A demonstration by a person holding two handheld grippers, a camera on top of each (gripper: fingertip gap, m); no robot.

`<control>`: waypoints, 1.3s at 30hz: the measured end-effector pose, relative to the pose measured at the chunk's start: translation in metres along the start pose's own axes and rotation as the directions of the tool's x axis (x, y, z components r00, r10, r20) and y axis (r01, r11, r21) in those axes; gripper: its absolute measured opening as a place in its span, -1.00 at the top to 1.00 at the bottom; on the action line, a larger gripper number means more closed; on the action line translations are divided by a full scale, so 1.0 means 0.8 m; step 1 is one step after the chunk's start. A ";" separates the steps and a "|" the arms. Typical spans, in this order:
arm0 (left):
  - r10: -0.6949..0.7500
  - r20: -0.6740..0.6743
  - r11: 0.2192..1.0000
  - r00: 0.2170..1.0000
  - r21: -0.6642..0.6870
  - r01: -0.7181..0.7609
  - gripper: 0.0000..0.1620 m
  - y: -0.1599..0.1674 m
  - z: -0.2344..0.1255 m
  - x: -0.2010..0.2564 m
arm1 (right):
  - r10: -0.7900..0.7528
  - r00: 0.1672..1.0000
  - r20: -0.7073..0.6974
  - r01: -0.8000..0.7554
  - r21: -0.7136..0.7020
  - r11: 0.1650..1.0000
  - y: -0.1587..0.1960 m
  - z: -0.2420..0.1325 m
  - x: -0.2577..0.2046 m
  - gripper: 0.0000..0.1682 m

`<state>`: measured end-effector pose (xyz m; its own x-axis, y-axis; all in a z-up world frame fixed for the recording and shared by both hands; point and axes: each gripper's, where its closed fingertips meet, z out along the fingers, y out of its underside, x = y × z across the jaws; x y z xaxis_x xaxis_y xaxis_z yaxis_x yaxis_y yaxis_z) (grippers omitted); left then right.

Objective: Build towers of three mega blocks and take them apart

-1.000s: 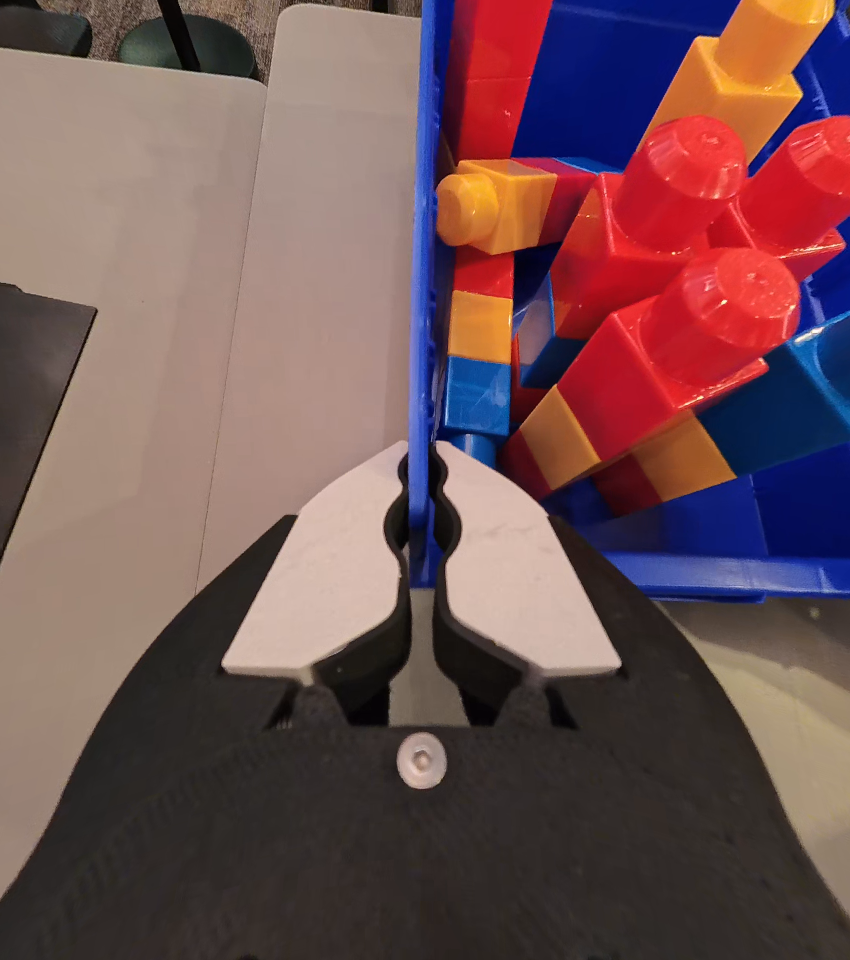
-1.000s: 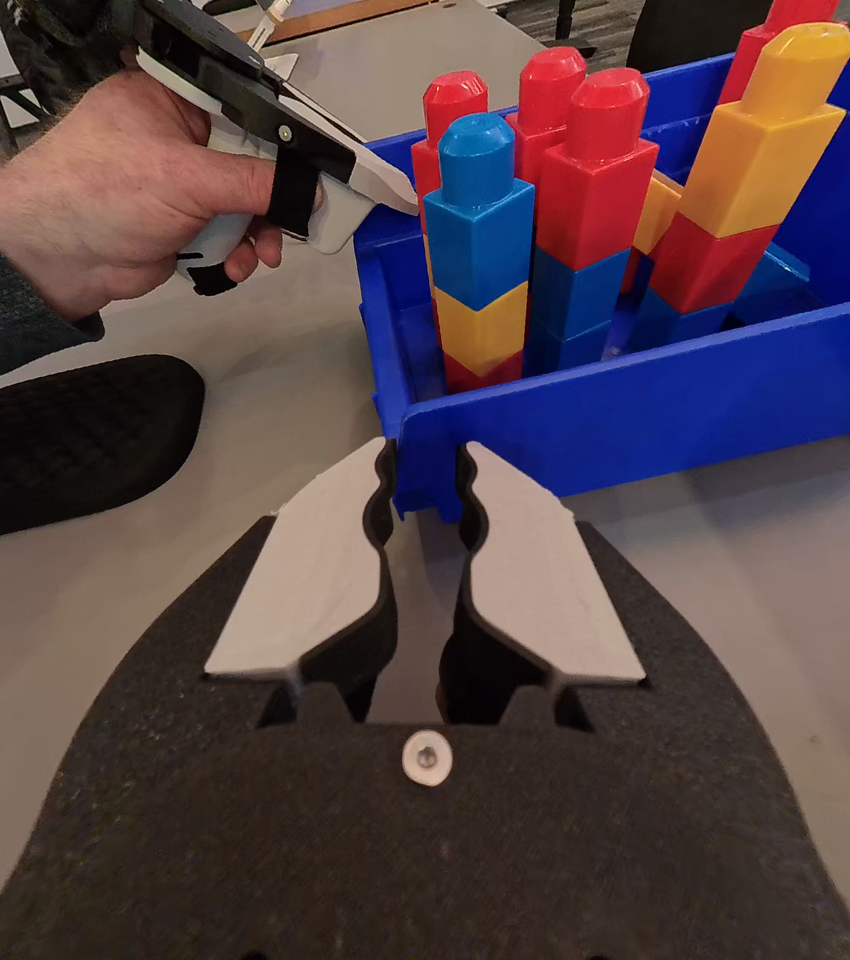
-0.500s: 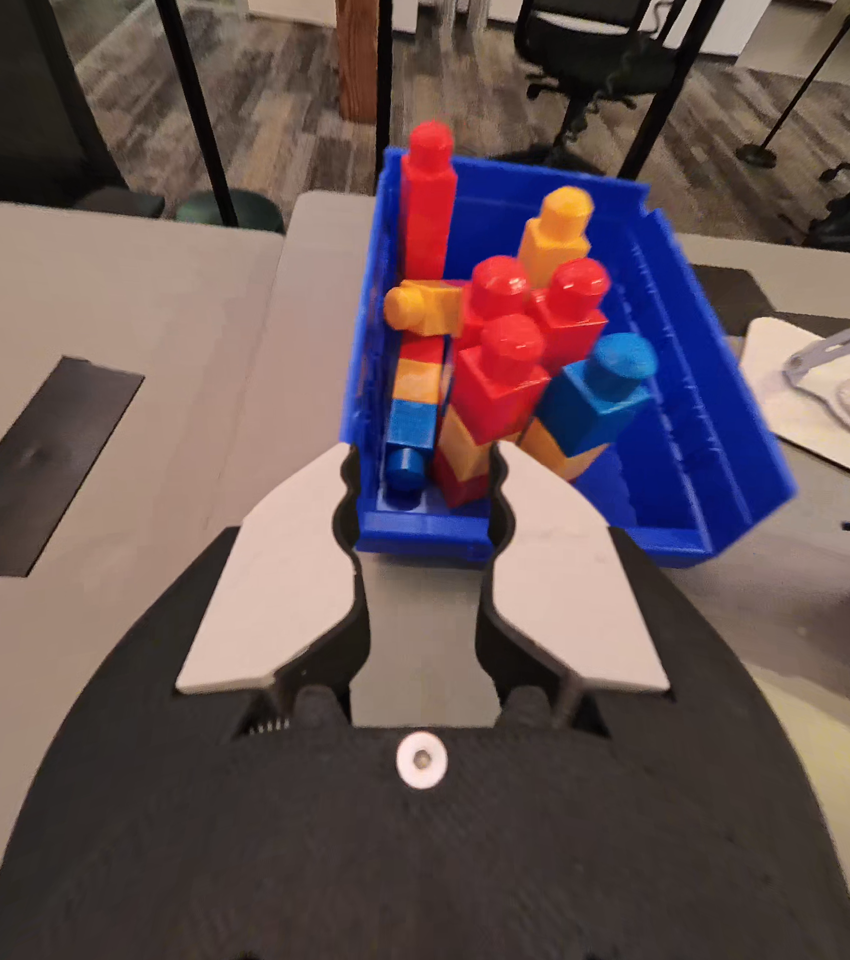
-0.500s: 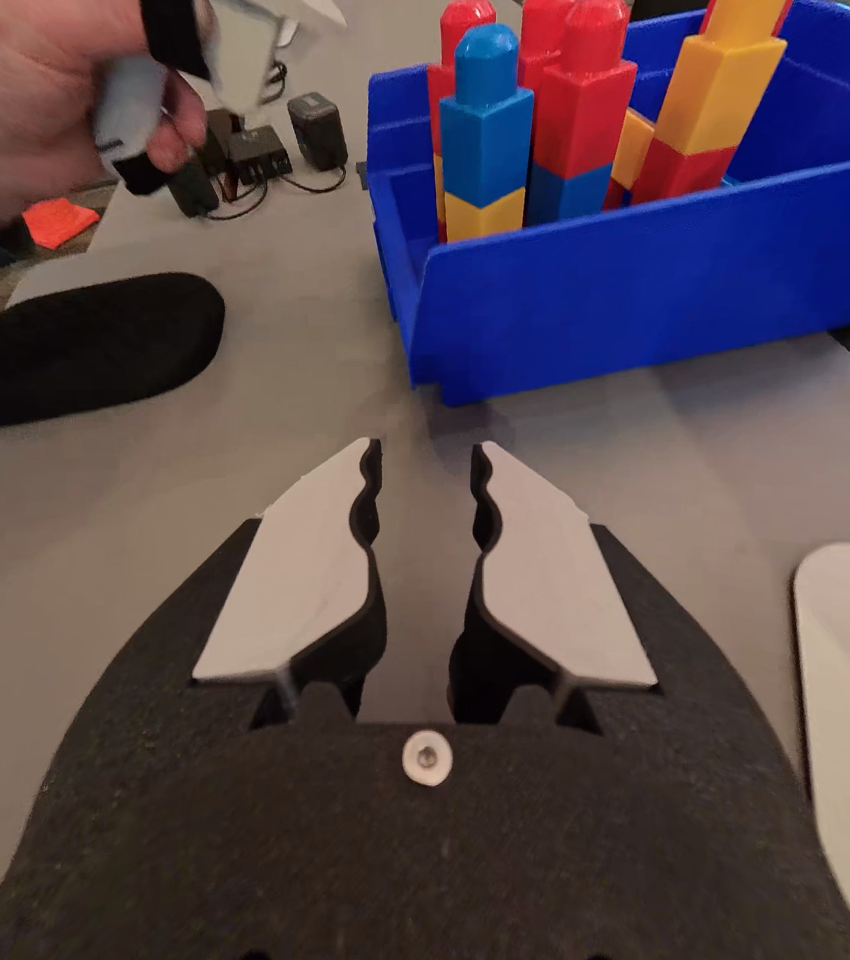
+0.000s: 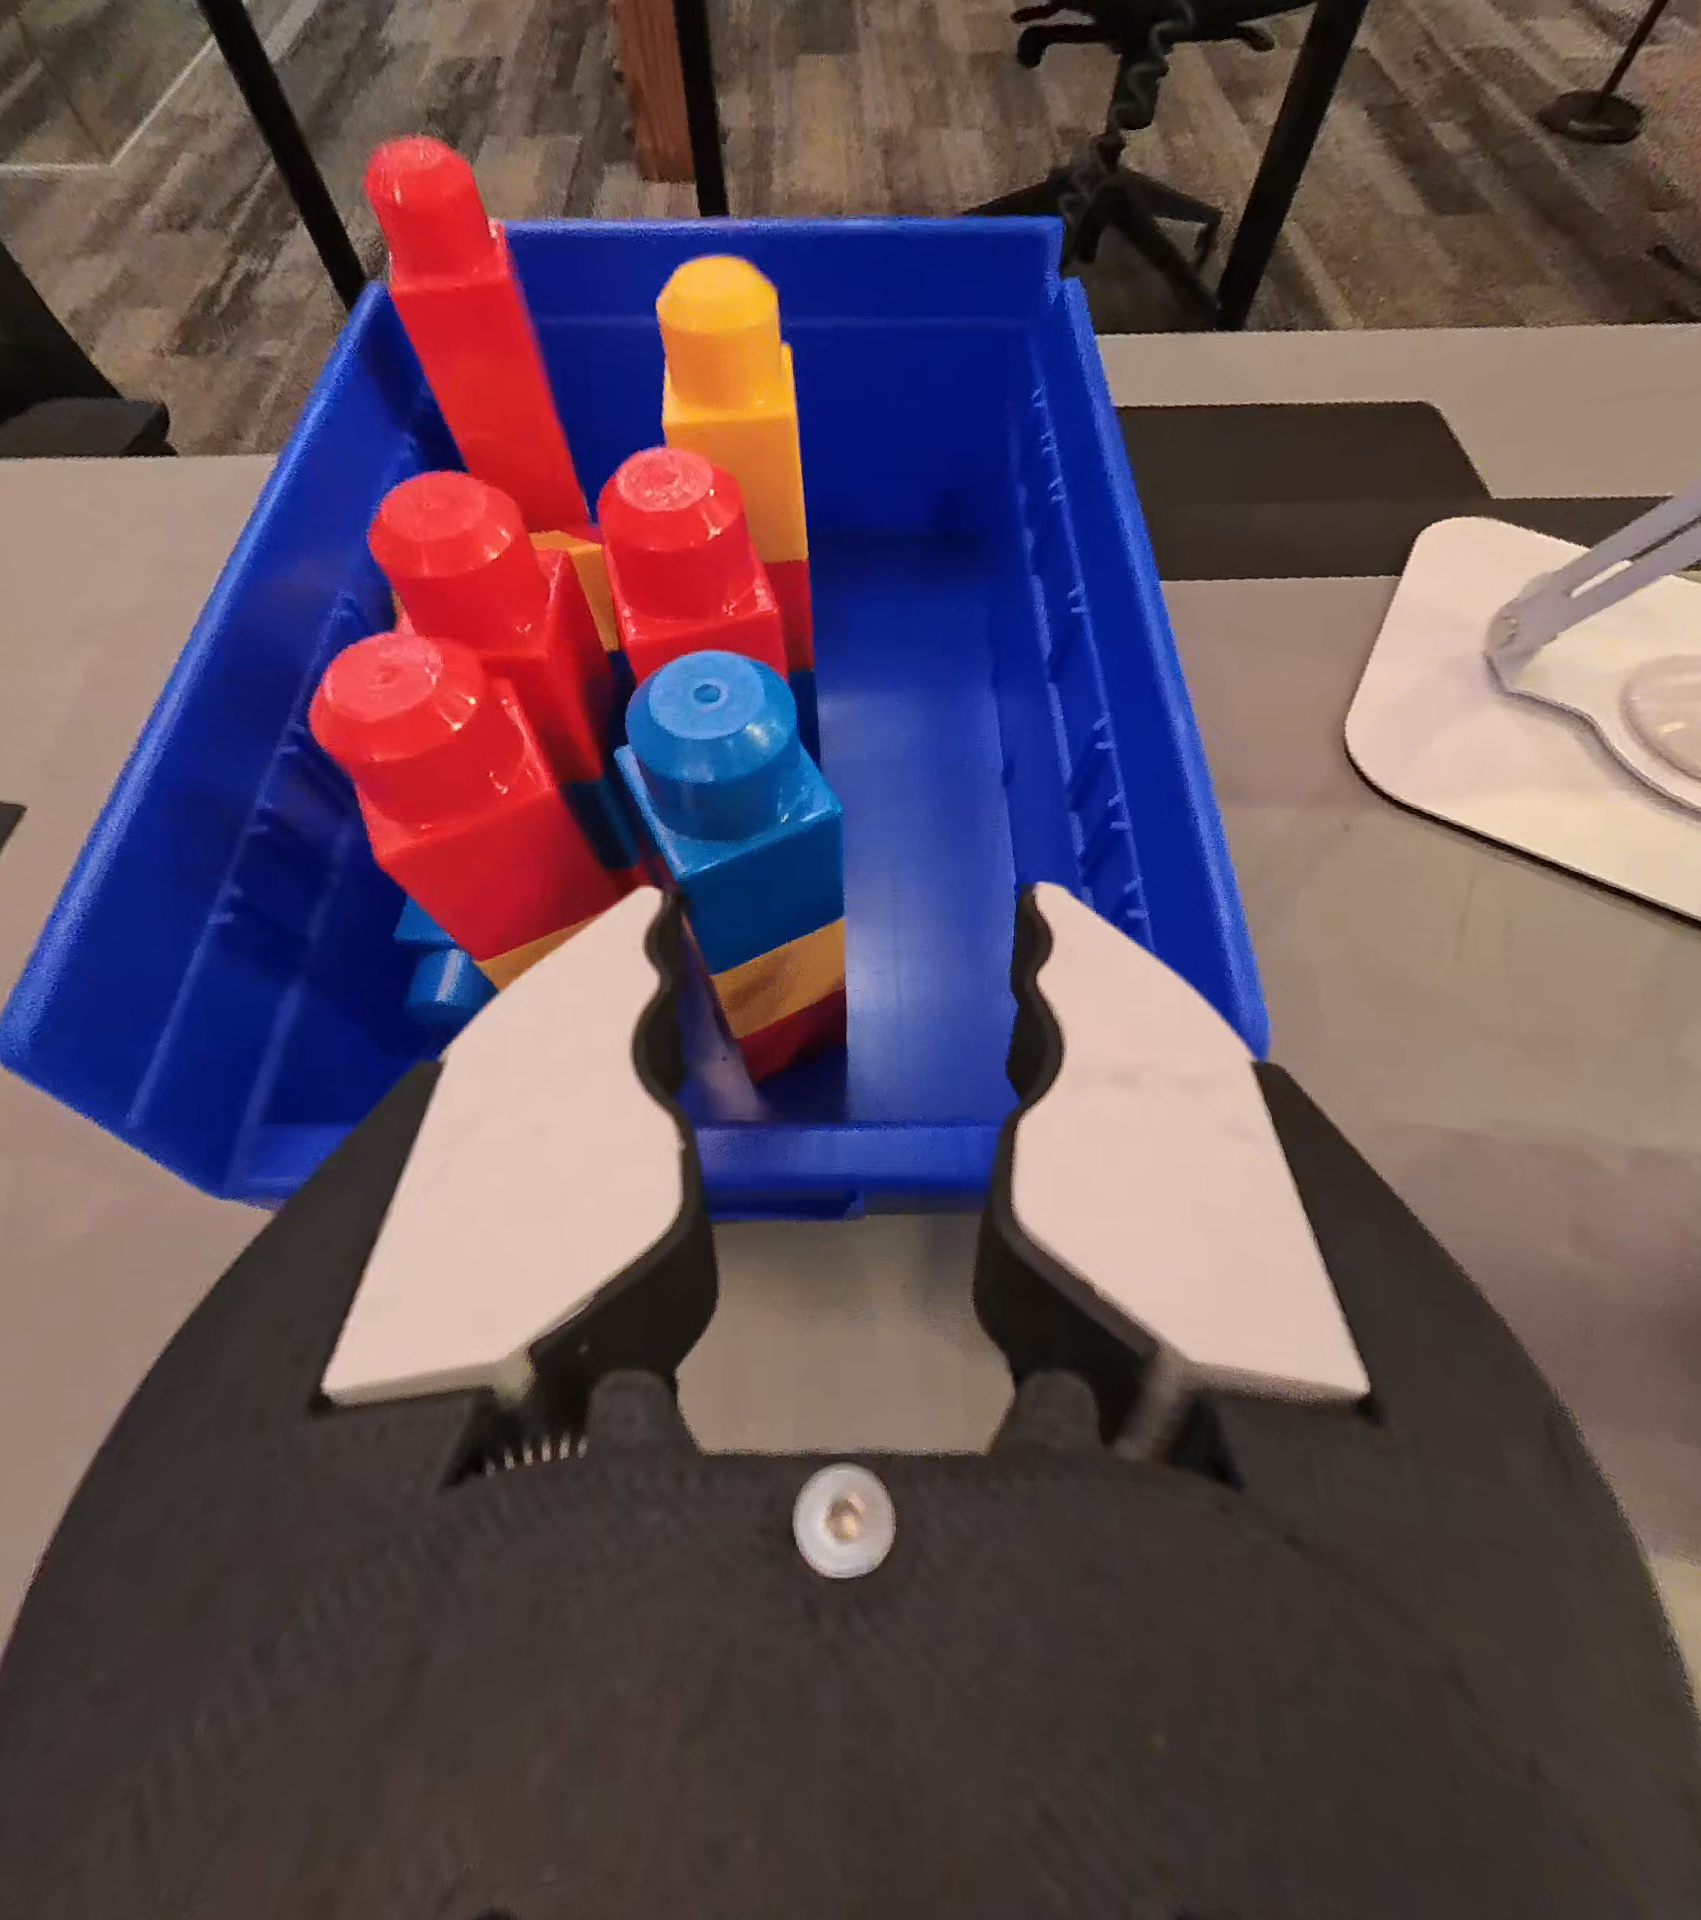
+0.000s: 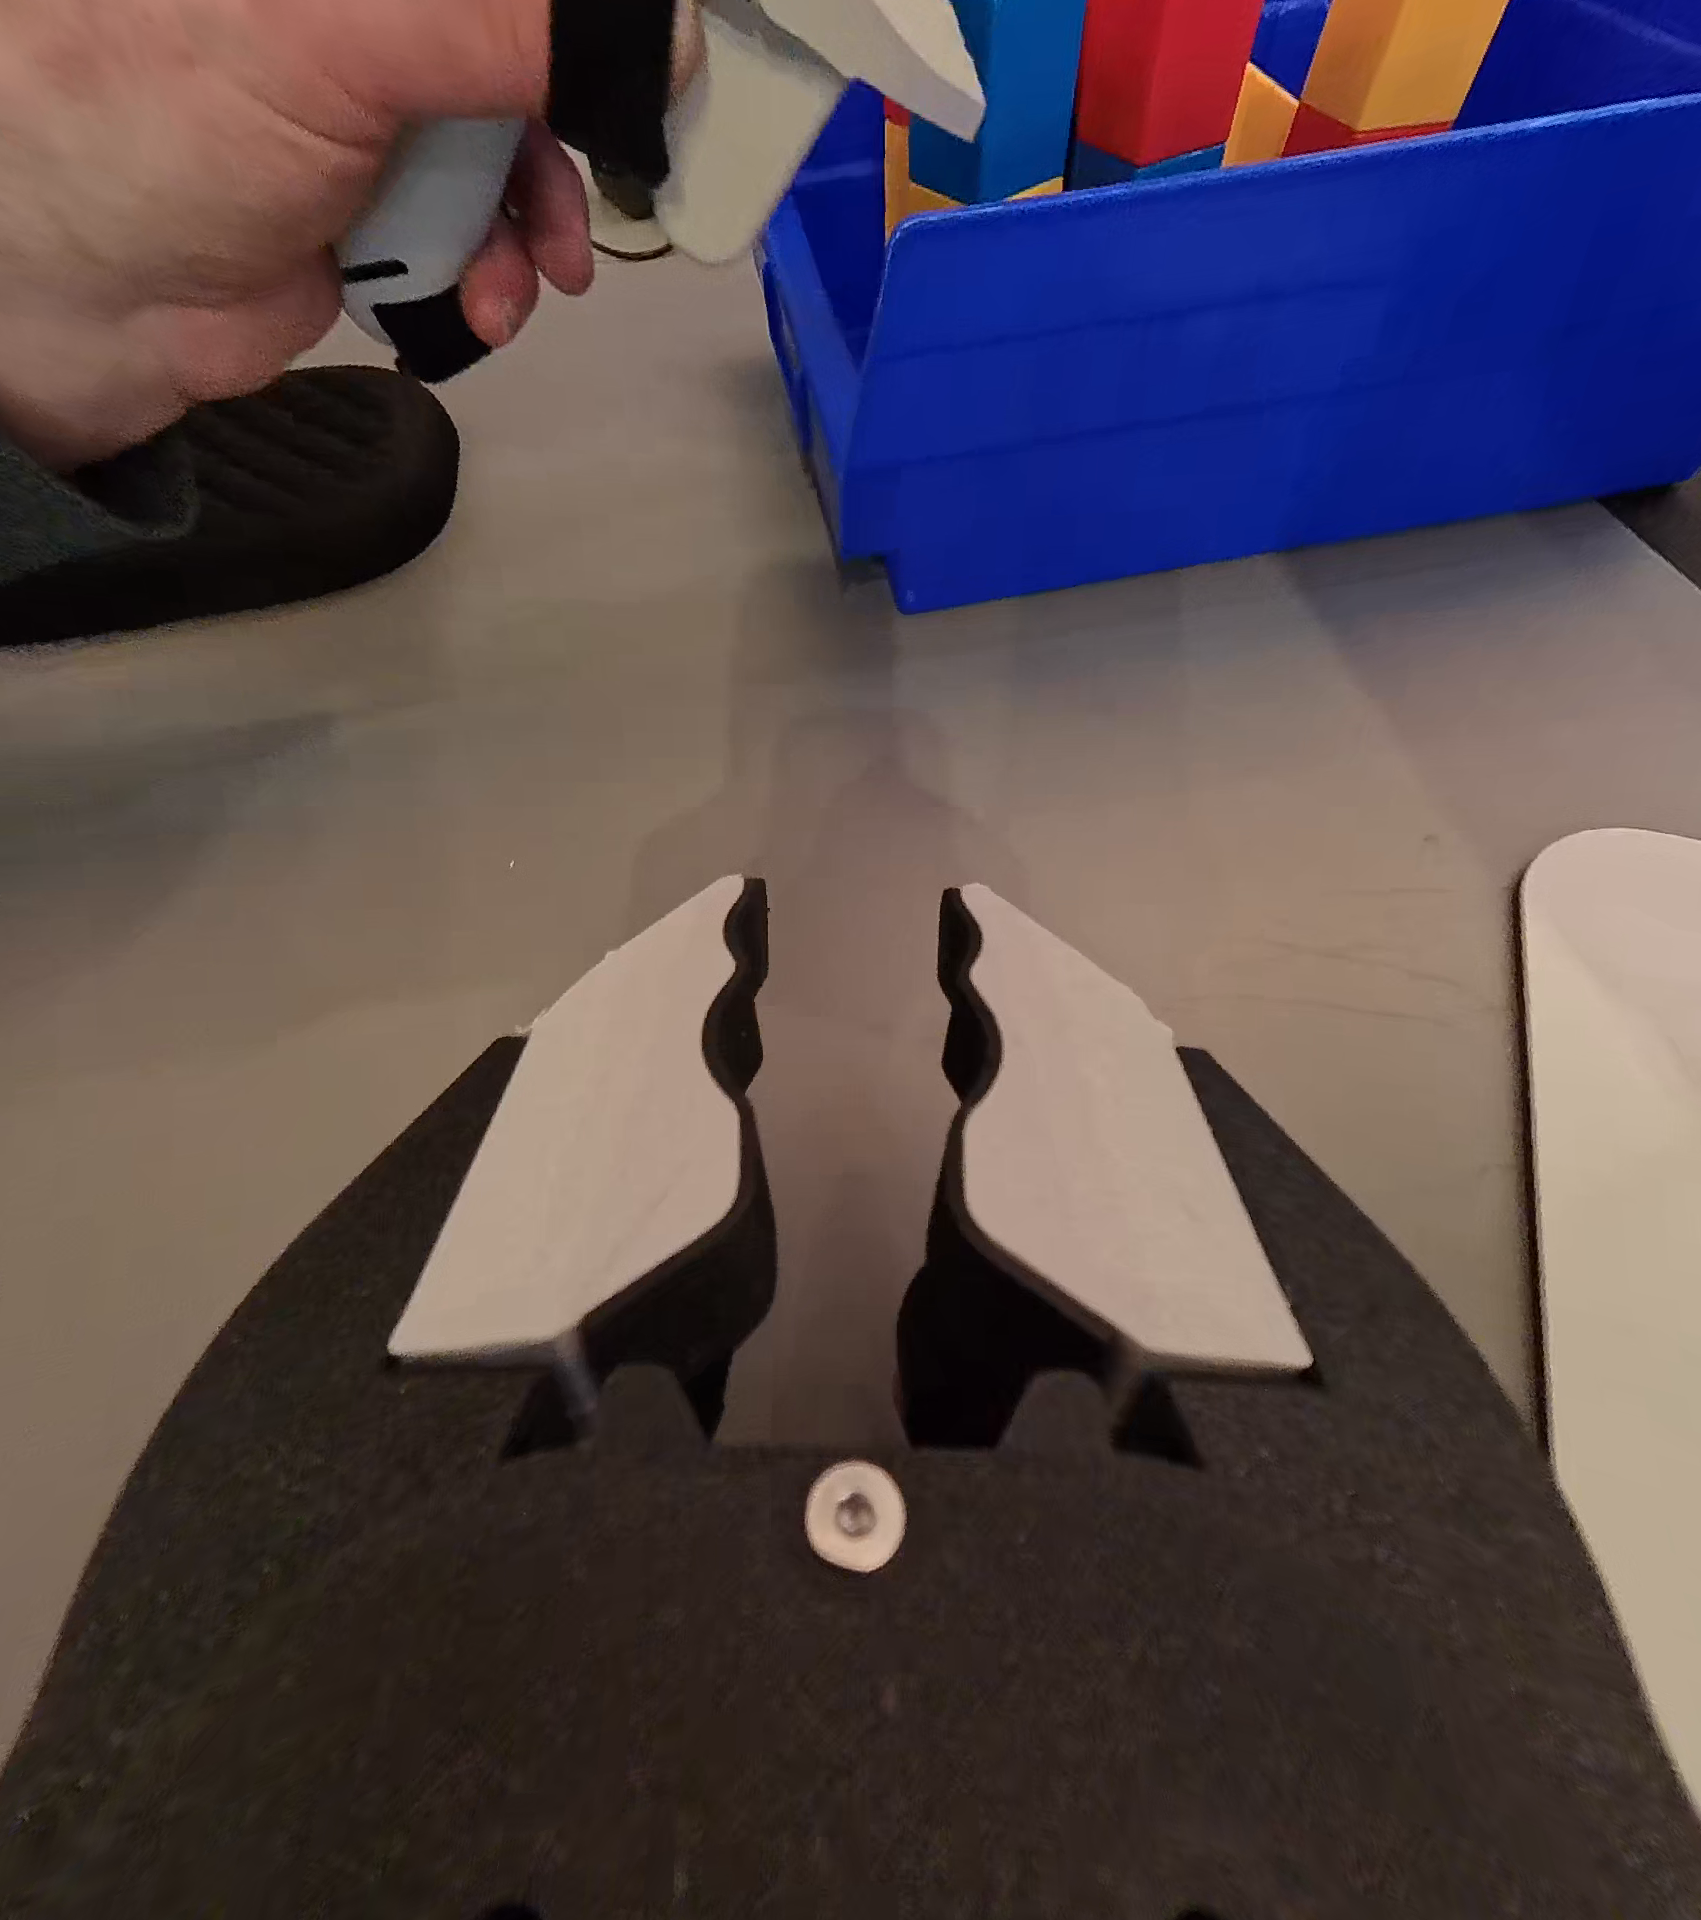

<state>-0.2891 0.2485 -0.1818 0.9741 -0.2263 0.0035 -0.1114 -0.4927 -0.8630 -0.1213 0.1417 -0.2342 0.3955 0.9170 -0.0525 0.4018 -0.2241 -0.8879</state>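
A bright blue bin (image 5: 1126,623) holds block towers banded red, yellow and blue: one blue-capped tower (image 5: 737,821), one yellow-capped tower (image 5: 726,395), the others red on top. The bench (image 6: 306,831) is plain grey; each tool (image 5: 838,940) has pale grey fingers (image 5: 534,1174) on textured black.
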 end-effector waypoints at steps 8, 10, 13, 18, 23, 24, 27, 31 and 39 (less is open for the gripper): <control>-0.030 0.070 0.999 0.997 -0.025 0.032 0.31 0.008 0.025 -0.014 | 0.000 1.000 0.002 0.000 -0.012 1.000 0.002 0.001 0.000 0.63; -0.022 0.088 0.999 0.996 -0.031 0.025 0.36 0.010 0.030 -0.017 | 0.001 1.000 0.001 -0.001 -0.013 1.000 0.002 0.002 0.000 0.63; -0.008 0.105 0.999 0.994 -0.043 0.012 0.55 0.014 0.035 -0.020 | 0.001 1.000 0.001 -0.001 -0.013 1.000 0.002 0.001 0.000 0.64; 0.003 0.099 1.000 0.995 -0.028 0.000 0.56 0.012 0.034 -0.021 | 0.000 1.000 0.010 0.000 -0.007 1.000 0.001 0.001 -0.002 0.64; 0.046 0.013 0.998 0.999 0.033 -0.047 0.57 -0.010 0.007 -0.008 | 0.005 0.999 0.039 -0.006 0.035 0.999 -0.007 -0.006 -0.003 0.64; 0.059 -0.010 0.997 0.998 0.053 -0.058 0.57 -0.017 -0.003 -0.003 | -0.005 0.999 0.046 0.003 0.048 0.999 -0.012 -0.010 -0.004 0.64; 0.130 -0.120 0.990 0.984 0.077 -0.121 0.57 -0.036 -0.038 0.018 | -0.066 0.995 0.076 0.057 0.123 0.991 -0.037 -0.030 -0.007 0.63; 0.228 -0.336 0.972 0.914 0.134 -0.194 0.57 -0.071 -0.094 0.064 | -0.148 0.978 0.146 0.112 0.229 0.967 -0.080 -0.070 -0.012 0.58; 0.462 -0.740 0.828 0.488 0.164 -0.536 0.57 -0.021 -0.153 0.245 | -0.236 0.941 0.243 0.125 0.399 0.909 -0.147 -0.154 -0.024 0.42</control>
<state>-0.1206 0.1096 -0.1050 0.2784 -0.9602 -0.0232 -0.5816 -0.1493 -0.7996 -0.0745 0.1102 -0.0723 0.0768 0.9958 0.0491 0.0853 0.0424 -0.9954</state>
